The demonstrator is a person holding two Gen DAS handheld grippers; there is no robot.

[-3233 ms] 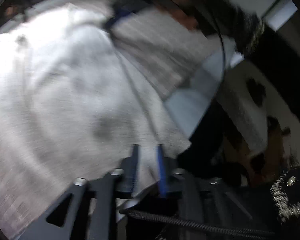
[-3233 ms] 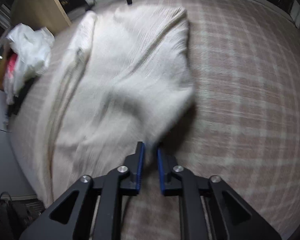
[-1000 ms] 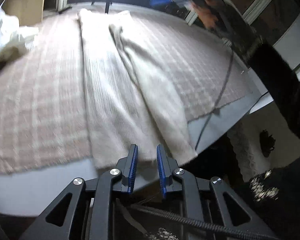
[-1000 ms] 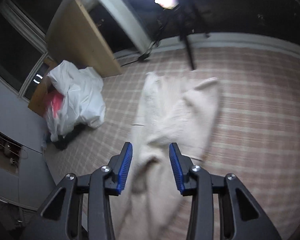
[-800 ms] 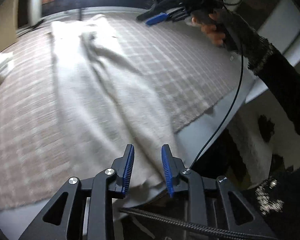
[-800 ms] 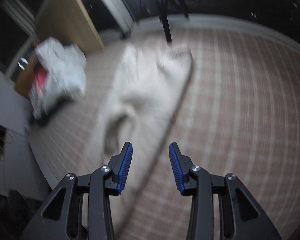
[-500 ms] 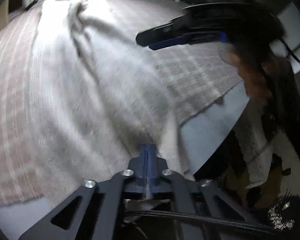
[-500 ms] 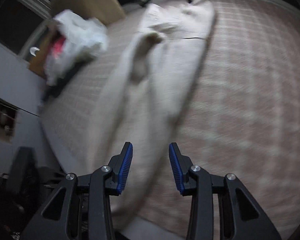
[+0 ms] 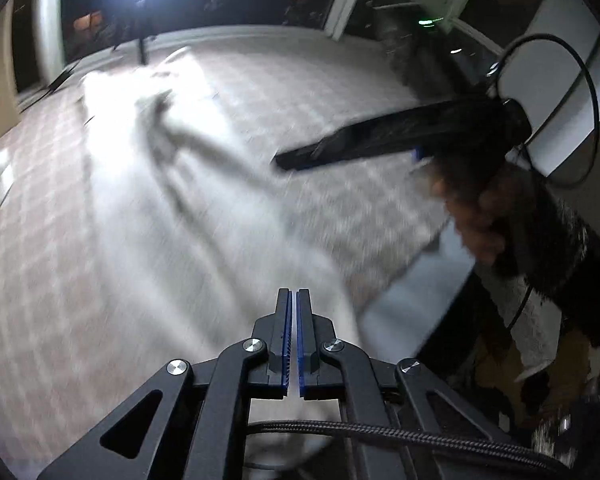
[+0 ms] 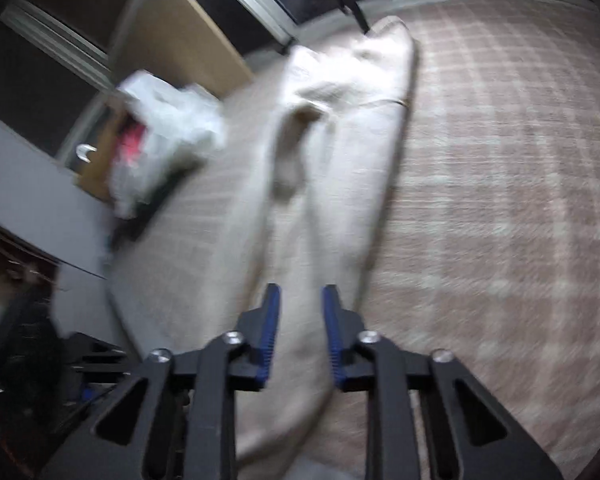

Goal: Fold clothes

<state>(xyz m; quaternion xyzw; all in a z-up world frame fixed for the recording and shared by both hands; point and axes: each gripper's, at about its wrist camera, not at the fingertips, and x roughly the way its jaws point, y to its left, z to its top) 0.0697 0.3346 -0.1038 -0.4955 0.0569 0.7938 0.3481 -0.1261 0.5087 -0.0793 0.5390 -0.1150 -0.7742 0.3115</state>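
Note:
A cream knitted garment (image 9: 172, 216) lies lengthwise on a pink plaid blanket (image 9: 32, 216). My left gripper (image 9: 293, 300) is shut at the garment's near hem by the bed edge; whether cloth is pinched is blurred. The right gripper shows in the left wrist view (image 9: 380, 144), held by a hand above the garment's right side. In the right wrist view the garment (image 10: 340, 152) runs away from my open right gripper (image 10: 299, 300), whose jaws stand over its near end.
A white plastic bag with something pink (image 10: 156, 140) sits at the bed's left side beside a wooden panel (image 10: 180, 32). The bed's grey edge (image 9: 412, 300) drops off at the right. A lamp stand (image 9: 142, 46) is at the far end.
The left gripper closed from open at the garment's near hem. The right gripper let go of the garment, stayed open and swung down toward its near end.

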